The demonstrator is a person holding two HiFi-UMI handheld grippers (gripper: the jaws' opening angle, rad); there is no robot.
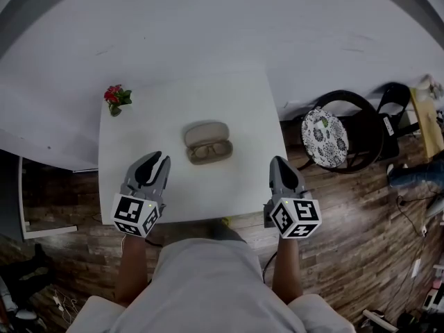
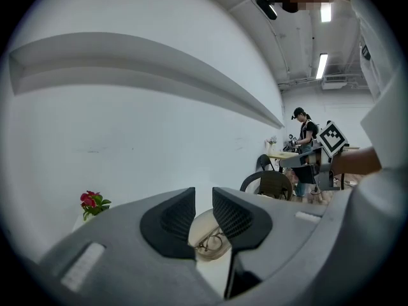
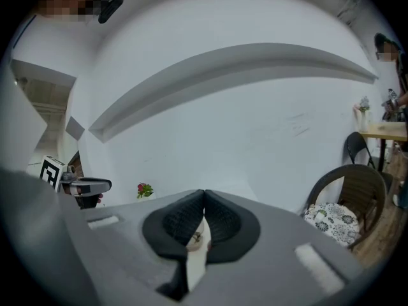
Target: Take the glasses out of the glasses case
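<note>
White table point(image 1: 125, 186) against a white wall, a small flower point(image 1: 116, 98) at its far left corner. Case point(image 1: 206, 141) lies open mid-table, lid hinged back toward the wall. Glasses point(image 1: 211, 149) sit in the near half, untouched.

Case's long axis runs left to right across my view, and the frames follow it.

Left gripper point(image 1: 159, 158) hovers over the near left of the table, jaws parted by a narrow gap with nothing between them. Through that gap I see the case, ahead and slightly right.

Right gripper point(image 1: 276, 161) hangs at the near right edge, jaw tips touching and empty. Case lies ahead and left of it.

Both are apart from the case, and the left looks nearer. I judge the reach not yet begun. Whichever goes in needs wider jaws and an approach from the near side, across the frame.
</note>
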